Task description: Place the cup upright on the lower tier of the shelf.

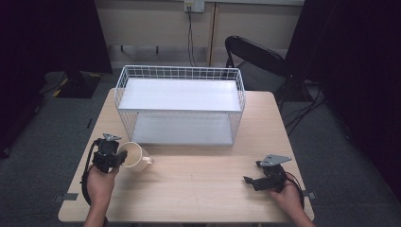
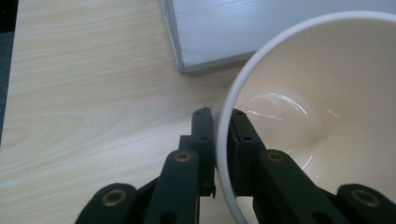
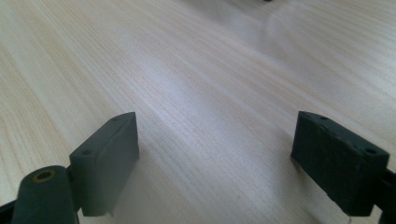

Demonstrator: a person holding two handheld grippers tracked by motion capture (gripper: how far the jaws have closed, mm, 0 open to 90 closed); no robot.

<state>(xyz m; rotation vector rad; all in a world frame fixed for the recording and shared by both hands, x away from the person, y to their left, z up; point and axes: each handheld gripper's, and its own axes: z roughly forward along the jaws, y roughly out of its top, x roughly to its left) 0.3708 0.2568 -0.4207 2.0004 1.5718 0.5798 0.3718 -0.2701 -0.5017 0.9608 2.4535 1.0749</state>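
A cream mug (image 1: 135, 156) stands on the wooden table (image 1: 198, 189) at the front left, its handle toward the right. My left gripper (image 1: 119, 159) is shut on the mug's rim, one jaw inside and one outside the wall. In the left gripper view the mug's rim (image 2: 223, 140) runs between the two black fingers (image 2: 203, 133) of my left gripper (image 2: 219, 122). My right gripper (image 1: 249, 180) rests low at the front right, open, nothing between its pads (image 3: 109, 154); its gripper view looks along bare wood, my right gripper (image 3: 215, 154) wide apart.
A white wire rack (image 1: 181, 105) with two shelves stands at the back middle of the table, its lower shelf corner (image 2: 184, 65) close ahead of the mug. A black chair (image 1: 257, 59) stands behind the table at the right.
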